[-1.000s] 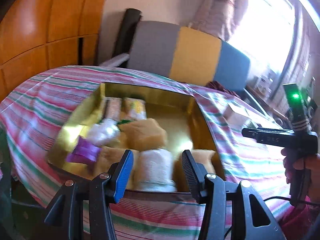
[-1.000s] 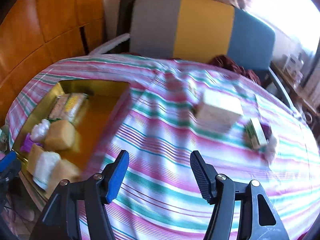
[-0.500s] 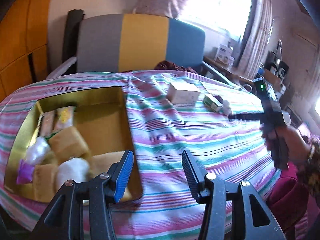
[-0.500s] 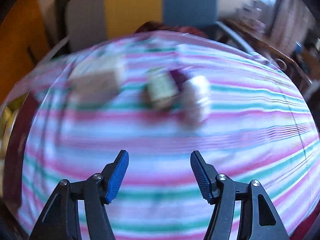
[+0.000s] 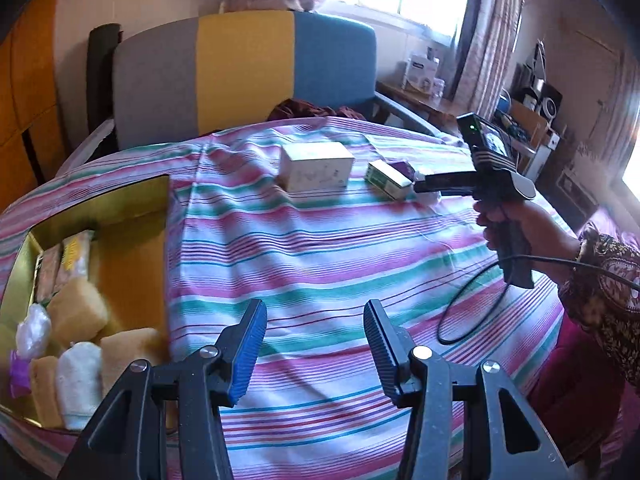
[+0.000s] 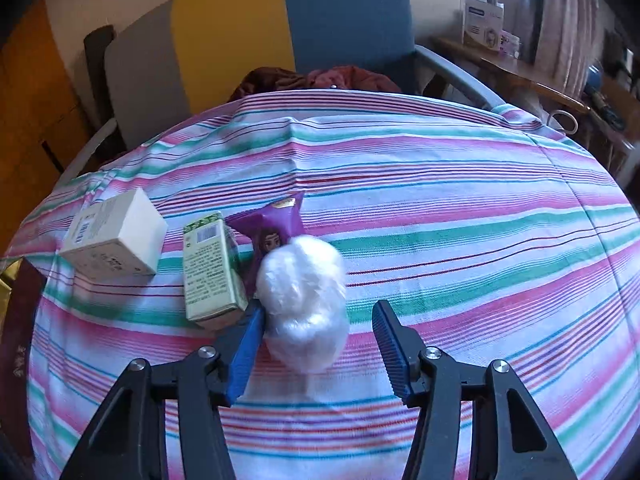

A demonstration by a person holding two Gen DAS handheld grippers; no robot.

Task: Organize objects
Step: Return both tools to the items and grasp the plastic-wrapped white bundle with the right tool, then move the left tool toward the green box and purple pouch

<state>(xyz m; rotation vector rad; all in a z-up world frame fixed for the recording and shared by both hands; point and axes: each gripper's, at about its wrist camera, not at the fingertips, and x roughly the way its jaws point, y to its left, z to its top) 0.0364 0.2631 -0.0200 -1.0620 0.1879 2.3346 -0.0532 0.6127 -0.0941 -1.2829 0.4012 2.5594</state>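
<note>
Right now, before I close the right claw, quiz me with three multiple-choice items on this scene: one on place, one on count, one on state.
1. Where does the white plastic-wrapped bundle lie?
A. inside the gold box
B. on the striped cloth between the right claw's fingers
C. on the chair

2. How many loose items lie on the cloth outside the gold box?
A. two
B. four
C. six

3. How does the left claw stand?
A. open, holding nothing
B. shut on a sponge
C. shut on the green carton

Answers: B, the bundle sits in the right claw gap; B, white box, green carton, purple packet, bundle; A, only striped cloth shows between its fingers.
</note>
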